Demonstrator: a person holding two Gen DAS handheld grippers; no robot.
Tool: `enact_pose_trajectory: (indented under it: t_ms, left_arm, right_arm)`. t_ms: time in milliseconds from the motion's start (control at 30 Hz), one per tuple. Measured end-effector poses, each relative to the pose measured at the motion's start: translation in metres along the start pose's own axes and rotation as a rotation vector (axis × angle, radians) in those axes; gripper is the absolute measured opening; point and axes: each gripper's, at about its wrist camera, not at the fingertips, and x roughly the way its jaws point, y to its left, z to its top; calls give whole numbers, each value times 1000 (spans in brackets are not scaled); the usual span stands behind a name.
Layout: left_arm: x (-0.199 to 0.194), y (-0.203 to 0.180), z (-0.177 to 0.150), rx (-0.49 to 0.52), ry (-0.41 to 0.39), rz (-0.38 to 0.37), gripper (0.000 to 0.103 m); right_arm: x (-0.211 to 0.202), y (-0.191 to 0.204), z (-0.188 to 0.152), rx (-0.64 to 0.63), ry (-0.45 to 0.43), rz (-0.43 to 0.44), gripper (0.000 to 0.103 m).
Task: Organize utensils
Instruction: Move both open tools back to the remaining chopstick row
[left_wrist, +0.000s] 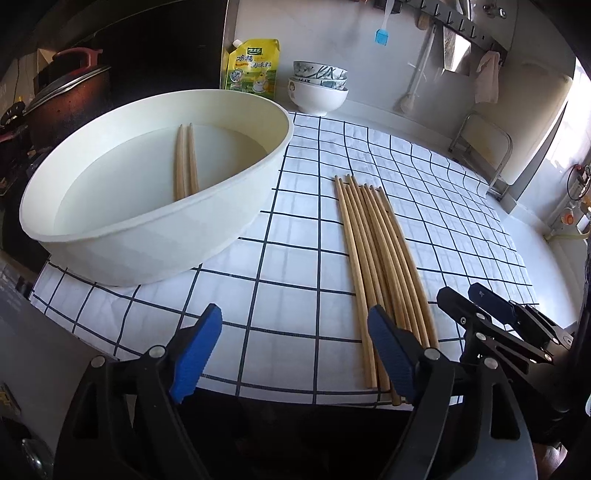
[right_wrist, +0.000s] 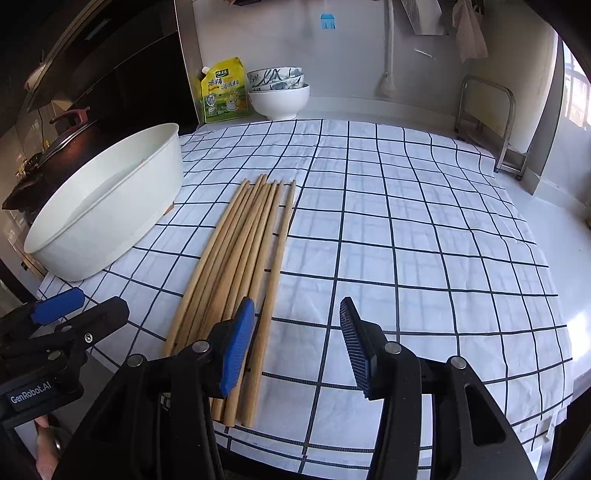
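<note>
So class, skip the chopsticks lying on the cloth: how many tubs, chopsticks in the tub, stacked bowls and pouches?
White tub: 1
Chopsticks in the tub: 2
Stacked bowls: 3
Yellow pouch: 1
Total: 7

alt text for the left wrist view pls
A bundle of wooden chopsticks lies on a blue-checked cloth beside a white basin holding two more chopsticks. The left gripper hangs open and empty in the foreground, with the right gripper at right.
</note>
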Motion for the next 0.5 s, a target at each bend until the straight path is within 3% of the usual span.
enact_pose_trajectory:
  t_ms: [500]
  left_arm:
    - [12, 1, -3, 10, 30, 15, 83]
  right_arm:
    - [13, 3, -6, -47, 43, -13, 47]
